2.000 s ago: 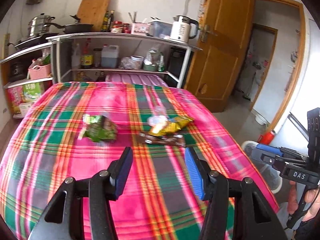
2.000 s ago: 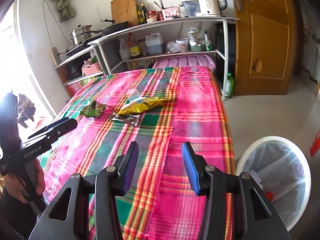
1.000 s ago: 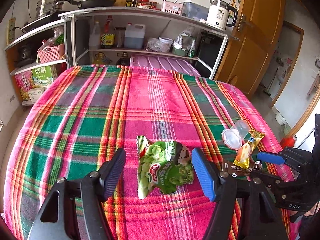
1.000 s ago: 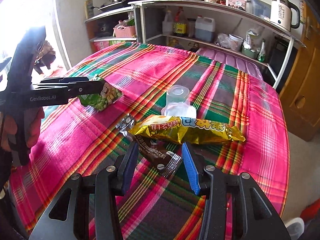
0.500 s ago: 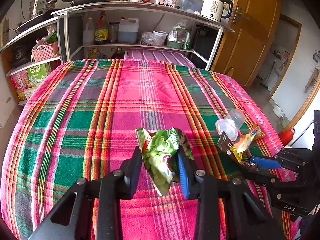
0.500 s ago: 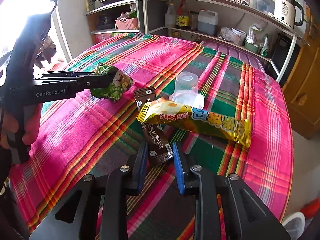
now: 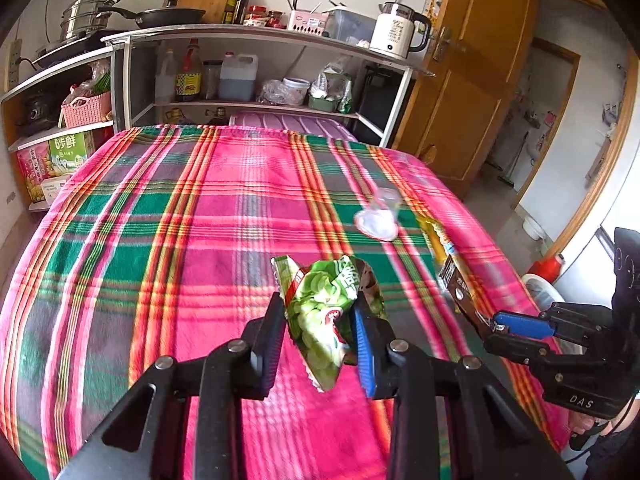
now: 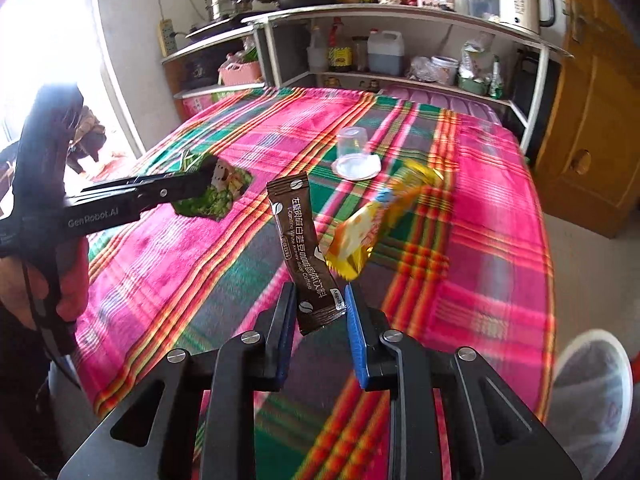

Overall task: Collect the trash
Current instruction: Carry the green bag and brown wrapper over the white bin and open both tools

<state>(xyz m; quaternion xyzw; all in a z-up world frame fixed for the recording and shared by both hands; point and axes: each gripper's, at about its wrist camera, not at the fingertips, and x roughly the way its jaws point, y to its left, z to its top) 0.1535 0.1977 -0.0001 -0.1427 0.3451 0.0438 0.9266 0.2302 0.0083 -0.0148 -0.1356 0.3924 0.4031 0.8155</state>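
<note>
From the left wrist camera, the left gripper (image 7: 320,320) tilts down toward the plaid tablecloth (image 7: 160,220), its two fingers clamped on a crumpled green snack bag (image 7: 324,312) that stands up between the pads, clear of the cloth. Its jaws have just been closing, and the bag is between them. Ahead and to the right of the fingertips, a clear plastic cup (image 7: 380,212) lies on the cloth, blurred. Further right, the right gripper (image 7: 486,322) reaches in from the frame's edge, pinching a brown coffee sachet (image 7: 460,288) that slants up and to the left. A white-lined trash bin (image 7: 540,292) shows just beyond the table edge behind it.

From the right wrist camera, the right gripper (image 8: 320,312) also points downward, its jaws having just been closing; the coffee sachet (image 8: 304,248) is gripped at its lower end and leans up and left from the pads. A yellow snack wrapper (image 8: 380,216) (motion-blurred) hangs just right of the sachet; whether the pads hold it too I cannot tell. Straight ahead sits the plastic cup (image 8: 354,152), upside down on its lid. To the left, a hand (image 8: 60,280) holds the left gripper (image 8: 208,188) nearly level, with the green snack bag (image 8: 216,192) in its tips. The trash bin (image 8: 592,384) sits low at the right.
</note>
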